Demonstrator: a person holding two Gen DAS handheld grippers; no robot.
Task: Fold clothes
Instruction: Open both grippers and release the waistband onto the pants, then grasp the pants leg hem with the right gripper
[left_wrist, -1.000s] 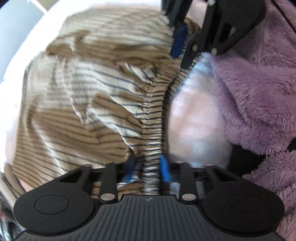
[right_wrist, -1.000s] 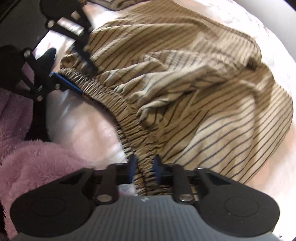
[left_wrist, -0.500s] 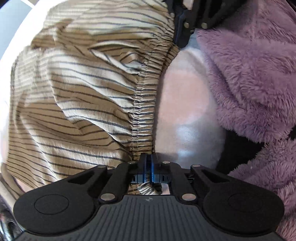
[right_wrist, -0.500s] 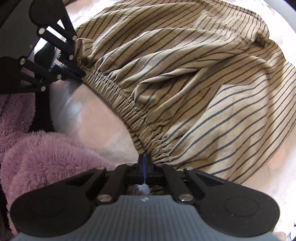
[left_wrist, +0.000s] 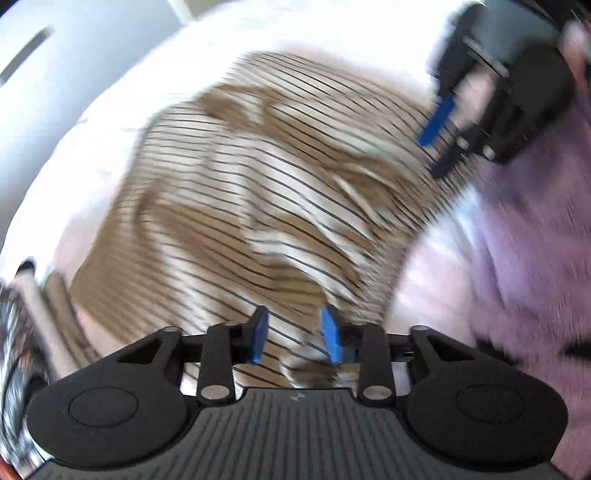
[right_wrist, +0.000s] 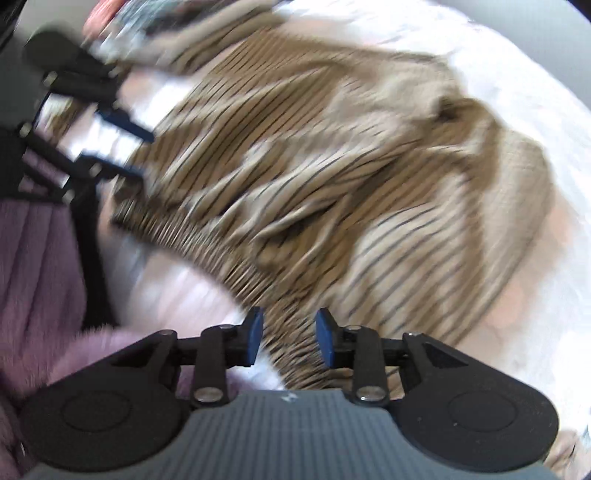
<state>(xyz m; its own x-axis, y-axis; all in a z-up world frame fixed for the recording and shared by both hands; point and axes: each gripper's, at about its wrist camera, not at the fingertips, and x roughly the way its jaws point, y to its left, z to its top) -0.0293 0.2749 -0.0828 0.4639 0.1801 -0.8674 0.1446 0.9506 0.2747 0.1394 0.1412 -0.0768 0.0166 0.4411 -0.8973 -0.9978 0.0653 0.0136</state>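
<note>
Although both views are blurred, the striped tan garment (left_wrist: 280, 206) lies crumpled on the white bed (left_wrist: 122, 110), waistband toward the near edge. Left gripper (left_wrist: 295, 334) and right gripper (right_wrist: 288, 336) stand open, empty. Light, limp fabric; grasp at the elastic waistband (right_wrist: 236, 269).

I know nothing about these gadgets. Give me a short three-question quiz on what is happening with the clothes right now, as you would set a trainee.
1. True or false: the left gripper is clamped on the striped garment.
2. What pattern does the tan garment on the white bed surface carry? A) dots B) dark thin stripes C) checks
3. Fill in: the fluffy fabric beside the garment is ____ in colour.

Key:
1. False. Its blue pads stand apart, and so do those of the right gripper; the elastic waistband lies loose.
2. B
3. purple
</note>
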